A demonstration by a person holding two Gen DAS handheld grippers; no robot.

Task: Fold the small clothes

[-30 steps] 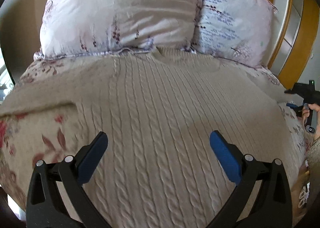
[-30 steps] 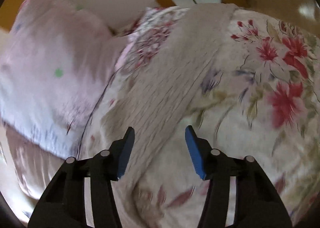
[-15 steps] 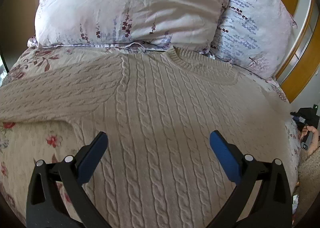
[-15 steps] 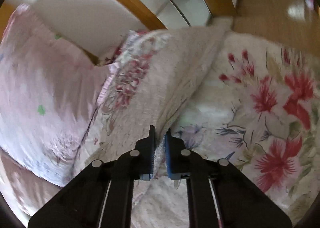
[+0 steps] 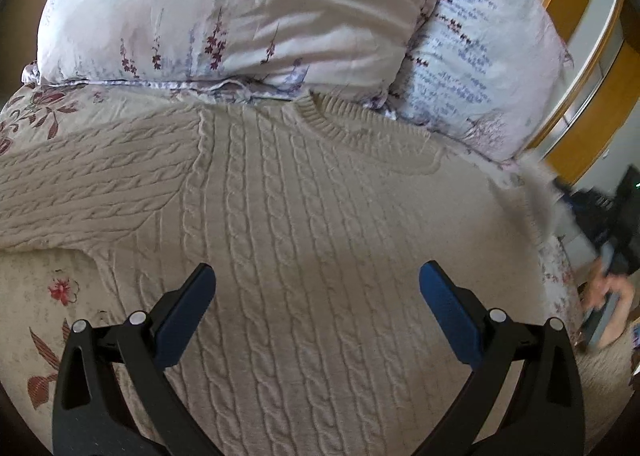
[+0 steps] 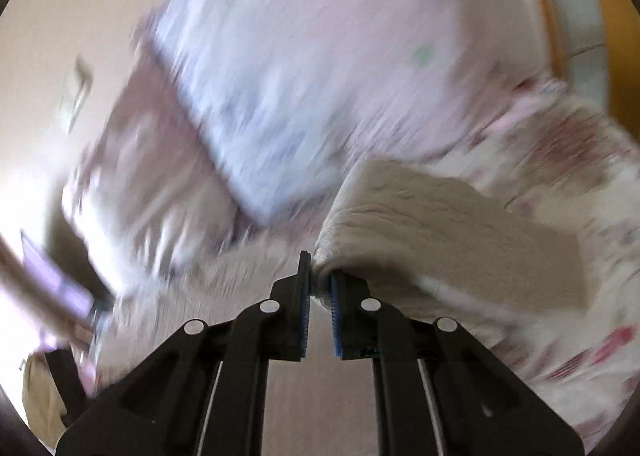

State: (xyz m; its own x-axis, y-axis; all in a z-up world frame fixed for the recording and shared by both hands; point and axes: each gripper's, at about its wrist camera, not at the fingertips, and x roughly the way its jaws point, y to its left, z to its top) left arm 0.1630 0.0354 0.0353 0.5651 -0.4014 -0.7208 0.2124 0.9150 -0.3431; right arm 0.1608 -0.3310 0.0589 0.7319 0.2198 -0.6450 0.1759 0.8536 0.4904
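- Your right gripper [image 6: 319,288] is clamped on the end of the sweater's sleeve [image 6: 440,232]; its blue pads [image 6: 335,304] pinch a thin edge of knit, and the sleeve hangs off them as a lifted, bent band.
- Your left gripper [image 5: 316,296] stands wide apart and holds nothing; its pads [image 5: 188,308] hover above the body of the sweater, and whether they touch the knit cannot be told.
- The cream cable-knit sweater [image 5: 304,215] lies flat, front up, on the floral bedspread [image 5: 44,296], its ribbed neckline [image 5: 336,123] just against the two pillows [image 5: 240,15] at the head of the bed.
- The other sleeve [image 5: 80,183] is spread straight out to the side, not yet folded.
- At the far right edge of the left wrist view, a blurred strip of knit [image 5: 536,195] stands up off the bed, with your hand [image 5: 608,296] below it; the right wrist view is heavily smeared, so the background there is unreadable.
- The step in hand looks like the first sleeve fold: the sleeve is raised and ready to cross the chest.
- Next, carry that sleeve across and lay it flat over the front, square to the cable lines, before you let go.
- Keep the body from sliding; the free gripper could pin the knit near the shoulder if it drags.
- Thick, stretchy knit may bunch, so lower the sleeve without slack.
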